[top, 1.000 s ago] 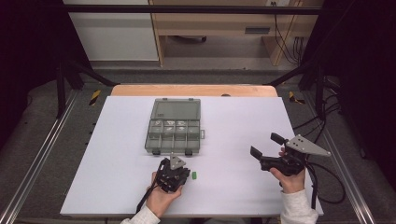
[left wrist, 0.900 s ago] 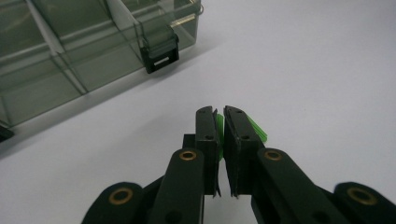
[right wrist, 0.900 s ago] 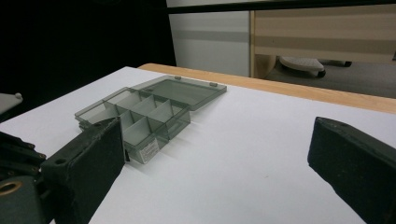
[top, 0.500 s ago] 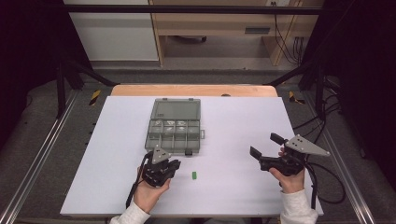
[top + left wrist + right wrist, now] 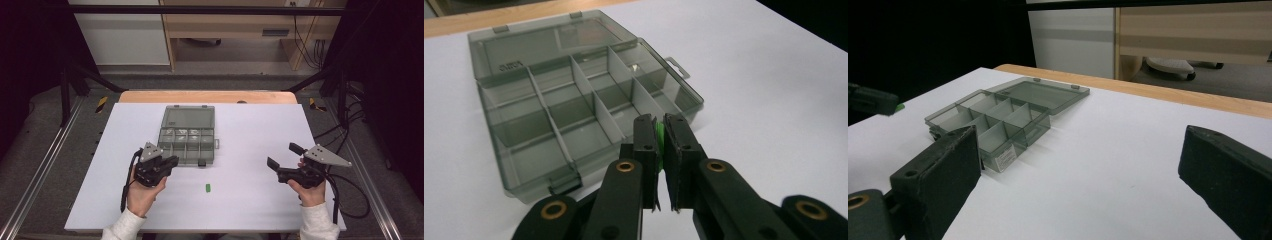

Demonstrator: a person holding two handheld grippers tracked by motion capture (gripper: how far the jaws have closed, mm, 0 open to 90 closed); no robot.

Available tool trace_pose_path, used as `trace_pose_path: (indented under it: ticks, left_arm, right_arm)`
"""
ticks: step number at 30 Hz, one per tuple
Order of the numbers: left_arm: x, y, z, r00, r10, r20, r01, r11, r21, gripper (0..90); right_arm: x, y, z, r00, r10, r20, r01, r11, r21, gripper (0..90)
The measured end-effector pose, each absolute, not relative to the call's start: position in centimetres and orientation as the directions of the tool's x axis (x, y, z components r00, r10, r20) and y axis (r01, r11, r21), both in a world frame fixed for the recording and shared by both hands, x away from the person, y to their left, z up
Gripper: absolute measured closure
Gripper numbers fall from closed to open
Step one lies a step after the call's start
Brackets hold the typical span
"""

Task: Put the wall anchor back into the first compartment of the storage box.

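Green piece (image 5: 658, 137) sits pinched tight in the left gripper (image 5: 660, 145), above the near edge of the open box (image 5: 187, 134). Box cups look empty. Right gripper (image 5: 281, 162) gapes wide, holding nothing.

Even overhead light brightens the white table (image 5: 260, 145); surroundings fall dark; shadows soft; near jaws blur slightly.
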State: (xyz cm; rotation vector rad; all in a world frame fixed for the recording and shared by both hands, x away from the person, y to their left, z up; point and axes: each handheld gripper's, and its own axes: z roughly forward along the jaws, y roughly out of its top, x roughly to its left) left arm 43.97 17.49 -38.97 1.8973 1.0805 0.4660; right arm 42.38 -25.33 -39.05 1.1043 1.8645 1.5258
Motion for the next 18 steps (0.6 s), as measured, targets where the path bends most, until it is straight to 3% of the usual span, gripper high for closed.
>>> trace_pose_path:
  ticks: [18]
  left_arm:
    - [48.5, 18.5, -37.0, 0.548, 0.835, -0.049, 0.461, -0.253, 0.85, 84.1]
  right_arm:
    - [42.4, -25.3, -39.1, -0.553, 0.824, 0.123, 0.284, 0.047, 0.958, 3.7]
